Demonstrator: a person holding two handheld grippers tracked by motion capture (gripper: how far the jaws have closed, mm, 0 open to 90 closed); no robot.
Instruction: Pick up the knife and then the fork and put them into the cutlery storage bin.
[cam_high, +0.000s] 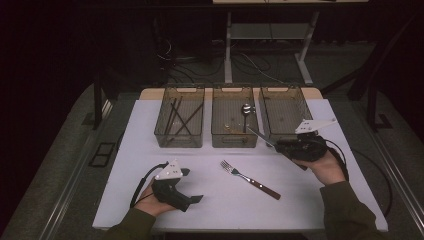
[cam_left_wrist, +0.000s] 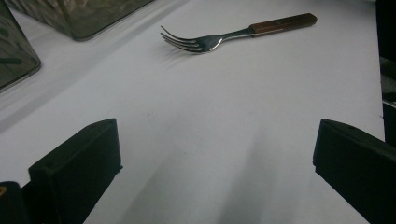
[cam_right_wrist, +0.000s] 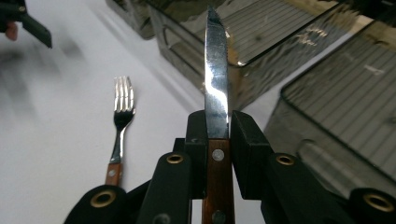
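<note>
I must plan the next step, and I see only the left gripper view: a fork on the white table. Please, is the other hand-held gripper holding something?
Observer: Yes. The right hand-held gripper is shut on a knife with a wooden handle.
Operator: Where does the blade point?
Observer: Toward the three bins; its tip is near the middle bin.
Operator: Is any bin empty?
Observer: The right bin looks empty. The middle one holds a spoon.

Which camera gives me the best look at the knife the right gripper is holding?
The right gripper view: the knife stands close up, clamped where blade meets wooden handle. The high view shows it small and dim, its blade poking from the right gripper toward the bins.
</note>
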